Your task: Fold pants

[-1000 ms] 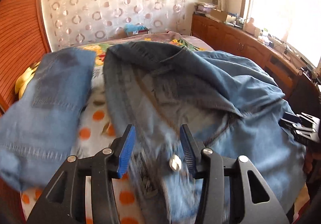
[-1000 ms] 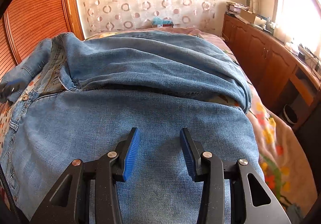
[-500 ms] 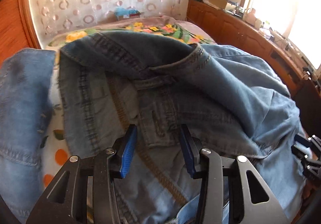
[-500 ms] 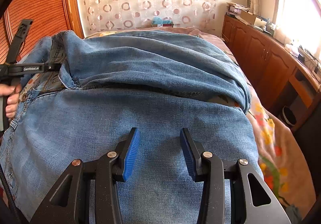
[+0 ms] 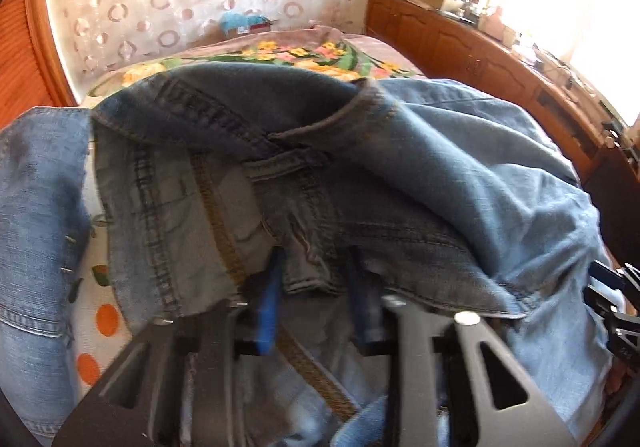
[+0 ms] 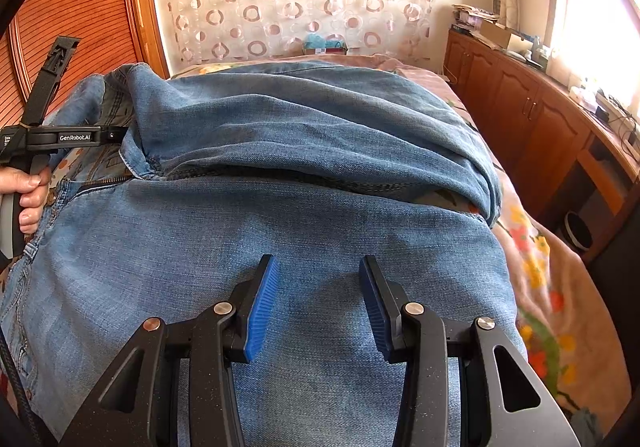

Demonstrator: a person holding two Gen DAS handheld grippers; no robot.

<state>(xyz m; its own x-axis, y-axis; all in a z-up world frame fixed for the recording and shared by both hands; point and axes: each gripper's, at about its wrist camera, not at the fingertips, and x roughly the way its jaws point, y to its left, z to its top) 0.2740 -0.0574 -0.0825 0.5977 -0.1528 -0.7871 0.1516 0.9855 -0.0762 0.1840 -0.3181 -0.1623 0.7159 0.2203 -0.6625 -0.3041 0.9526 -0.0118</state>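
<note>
Left wrist view: the left gripper [image 5: 314, 287] has advanced from the bare bedspread edge onto the pants [image 5: 360, 183] lying on the bed [image 5: 280, 51], and its jaws have just been closing, with a fold of the denim waistband between the blue pads; whether they are pressing it cannot be told. Right wrist view: the right gripper [image 6: 318, 301] is hovering unchanged over the pants' flat leg, jaws parted and gripping nothing, while a hand [image 6: 28, 195] holding the left gripper's handle has entered at the left edge.
</note>
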